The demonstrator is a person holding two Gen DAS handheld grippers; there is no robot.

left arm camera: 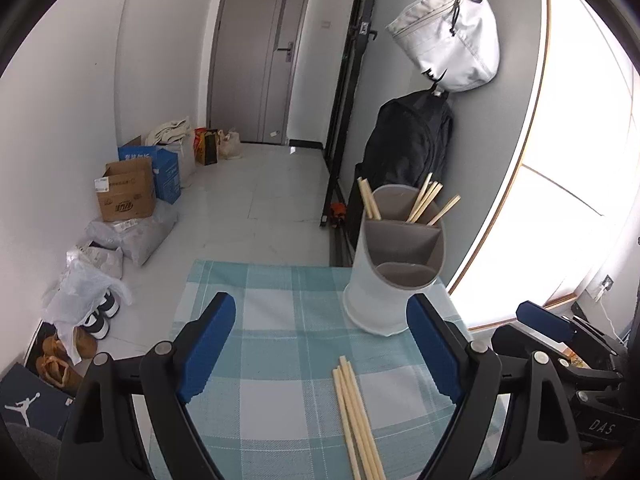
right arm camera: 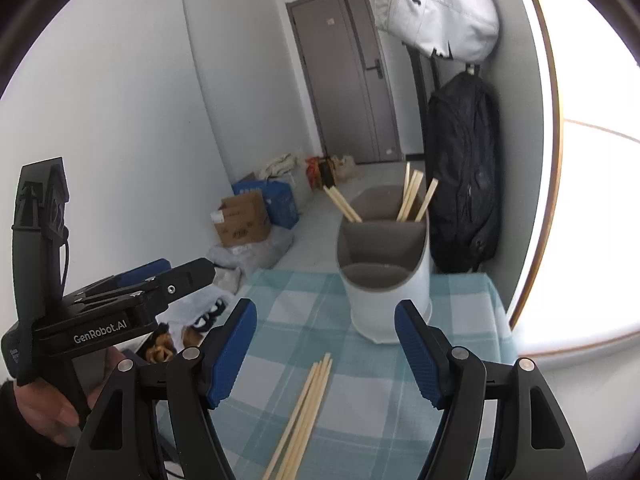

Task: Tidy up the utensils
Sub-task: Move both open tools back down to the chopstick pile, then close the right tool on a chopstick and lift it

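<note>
Chopsticks (left arm camera: 358, 420) lie loose on the checked cloth (left arm camera: 280, 320) before the holder (left arm camera: 394, 264) — left gripper (left arm camera: 322, 346) and right gripper (right arm camera: 326, 354) both gape wide, empty.

"GenRobot.AI" on left gripper (right arm camera: 182, 276), "DAS" on right gripper (left arm camera: 560, 324)

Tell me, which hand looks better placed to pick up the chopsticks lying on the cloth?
Probably the left. The loose chopsticks lie between the open left gripper's fingers, pointing along them. For the right gripper, also open and empty, they run slanted and off to one side.
</note>
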